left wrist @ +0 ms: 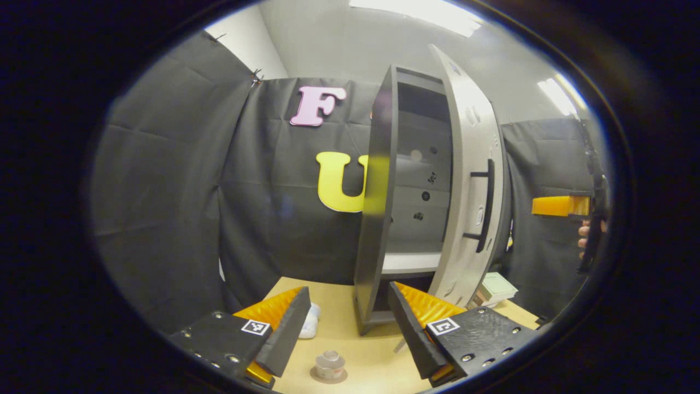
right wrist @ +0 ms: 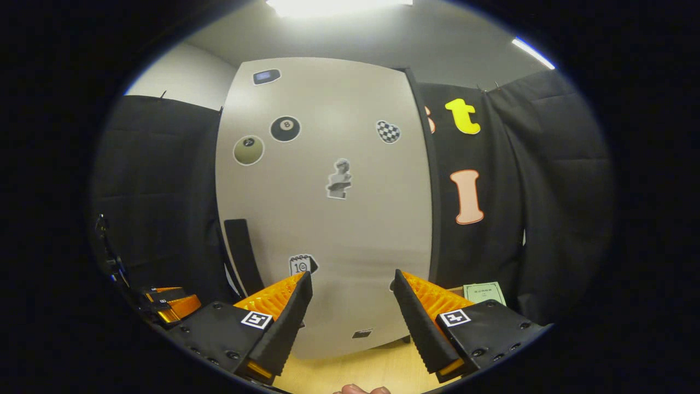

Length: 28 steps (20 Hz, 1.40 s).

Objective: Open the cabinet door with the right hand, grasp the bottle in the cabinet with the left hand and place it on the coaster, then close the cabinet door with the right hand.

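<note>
Black cloth (left wrist: 164, 208) is hanging as the booth's wall across the left and centre of the left gripper view. Above it, a pale wall (left wrist: 246, 44) and ceiling are showing, with ceiling lights (left wrist: 415, 11) glowing at top. A light wooden tabletop (left wrist: 361, 355) is lying at the bottom.

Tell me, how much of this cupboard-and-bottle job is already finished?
Most of it, it seems. The small clear bottle already stands on the round brown coaster on the wooden table, between the open left tool. The tall grey cabinet's white door with its black handle is still ajar. The open right tool faces the door's outer side, touching nothing, so closing remains.
</note>
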Each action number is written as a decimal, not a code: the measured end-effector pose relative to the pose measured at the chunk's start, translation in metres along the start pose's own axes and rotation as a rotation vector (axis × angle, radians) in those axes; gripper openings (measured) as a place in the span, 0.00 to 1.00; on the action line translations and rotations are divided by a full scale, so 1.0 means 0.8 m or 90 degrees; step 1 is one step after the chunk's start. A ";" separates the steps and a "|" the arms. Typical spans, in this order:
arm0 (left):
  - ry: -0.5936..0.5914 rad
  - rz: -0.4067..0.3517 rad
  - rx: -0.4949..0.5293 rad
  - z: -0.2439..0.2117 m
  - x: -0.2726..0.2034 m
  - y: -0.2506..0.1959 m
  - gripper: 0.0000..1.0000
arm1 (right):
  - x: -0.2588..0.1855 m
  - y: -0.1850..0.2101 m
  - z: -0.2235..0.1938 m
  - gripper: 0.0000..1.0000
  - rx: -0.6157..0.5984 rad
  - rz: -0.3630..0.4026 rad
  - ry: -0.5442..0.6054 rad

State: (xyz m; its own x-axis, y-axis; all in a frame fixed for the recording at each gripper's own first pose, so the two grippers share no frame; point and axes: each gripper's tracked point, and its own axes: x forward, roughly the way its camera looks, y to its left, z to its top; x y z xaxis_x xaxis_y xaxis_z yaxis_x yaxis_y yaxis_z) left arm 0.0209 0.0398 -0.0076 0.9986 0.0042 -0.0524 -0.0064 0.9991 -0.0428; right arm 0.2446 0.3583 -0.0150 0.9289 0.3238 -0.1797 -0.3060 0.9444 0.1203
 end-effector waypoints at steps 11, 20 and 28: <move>-0.029 0.075 0.018 0.060 0.007 -0.107 0.88 | -0.036 -0.209 0.009 0.95 0.021 -0.035 -0.019; -0.082 0.069 0.011 0.100 -0.013 -0.165 0.87 | -0.056 -0.281 -0.009 0.95 -0.022 -0.015 -0.004; -0.103 0.030 0.018 0.109 -0.019 -0.179 0.87 | -0.035 -0.272 -0.021 0.95 -0.034 -0.027 -0.006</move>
State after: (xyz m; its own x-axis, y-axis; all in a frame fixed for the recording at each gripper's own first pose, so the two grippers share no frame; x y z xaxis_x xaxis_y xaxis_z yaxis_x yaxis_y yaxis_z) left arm 0.0109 -0.0994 0.0861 0.9927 0.0549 0.1074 -0.0536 0.9984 -0.0157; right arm 0.2817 0.1447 -0.0528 0.9431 0.2830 -0.1746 -0.2768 0.9591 0.0597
